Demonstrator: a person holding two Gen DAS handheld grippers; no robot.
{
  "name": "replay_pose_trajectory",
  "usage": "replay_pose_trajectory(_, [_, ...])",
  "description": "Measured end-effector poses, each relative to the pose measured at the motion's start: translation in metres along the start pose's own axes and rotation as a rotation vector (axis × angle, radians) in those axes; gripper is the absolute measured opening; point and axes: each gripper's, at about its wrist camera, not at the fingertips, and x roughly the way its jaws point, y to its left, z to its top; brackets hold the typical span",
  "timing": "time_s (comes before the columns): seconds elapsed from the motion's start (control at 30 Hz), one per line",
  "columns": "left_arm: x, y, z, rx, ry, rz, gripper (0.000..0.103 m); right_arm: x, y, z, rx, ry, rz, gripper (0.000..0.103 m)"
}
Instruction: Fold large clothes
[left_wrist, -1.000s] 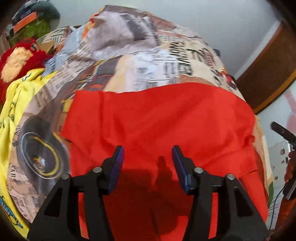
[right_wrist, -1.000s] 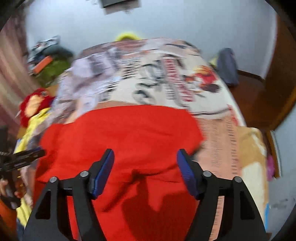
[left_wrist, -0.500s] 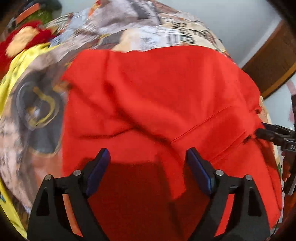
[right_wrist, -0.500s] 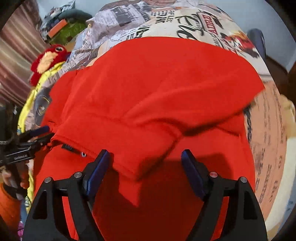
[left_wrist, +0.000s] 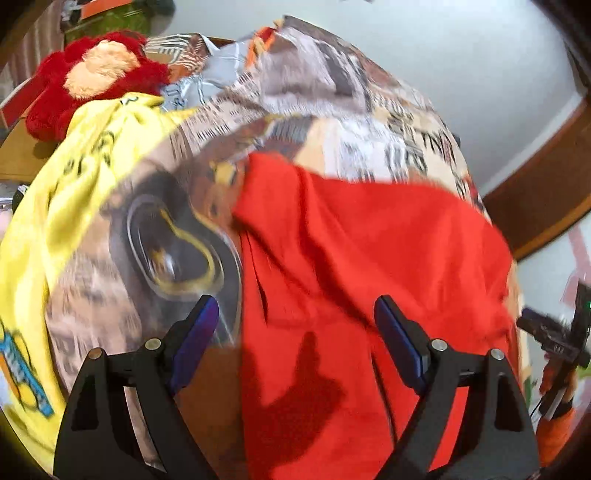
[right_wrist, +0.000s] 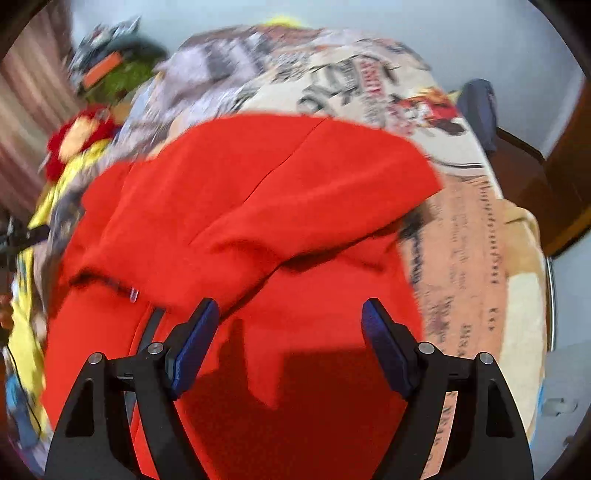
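Observation:
A large red garment (left_wrist: 362, 266) (right_wrist: 258, 206) lies on a bed under a printed cover (left_wrist: 332, 110) (right_wrist: 461, 266). Its far part is folded over toward me, with a loose edge across the middle. My left gripper (left_wrist: 295, 332) hangs open above the garment's left edge, its left pad over the bedcover and its right pad over the red cloth. My right gripper (right_wrist: 290, 332) is open above the near red cloth, just below the folded flap. Neither holds any cloth. The right gripper's tip (left_wrist: 546, 332) shows at the right edge of the left wrist view.
A yellow printed cloth (left_wrist: 66, 206) lies along the bed's left side, with a red plush toy (left_wrist: 92, 77) beyond it. A dark blue item (right_wrist: 478, 107) sits at the bed's far right. A brown wooden door (left_wrist: 546, 192) stands to the right, with a pale wall behind.
Both grippers opened wider. The far part of the garment has come over toward me into a fold. My left gripper slid left to the garment's edge; my right one dropped a little.

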Motion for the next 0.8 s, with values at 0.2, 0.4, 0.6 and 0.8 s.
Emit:
replay_pose_trajectory(0.2, [0.042,0.033,0.046,-0.106,0.035,-0.091,0.086,0.009,-0.048,0.029,0.208,-0.043,0.022,0.077])
replay_pose_trajectory(0.4, [0.104,0.06,0.071,-0.201,0.122,-0.153,0.079,0.055,-0.088,0.049,0.353,-0.014,0.087,0.077])
replay_pose_trajectory(0.6, [0.126,0.06,0.082,-0.184,0.079,-0.154,0.063,0.094,-0.112,0.07,0.399,0.005,0.145,0.077])
replay_pose_trajectory(0.8, [0.139,0.047,0.087,-0.158,0.075,-0.202,0.022,0.106,-0.103,0.093,0.399,-0.043,0.241,0.052])
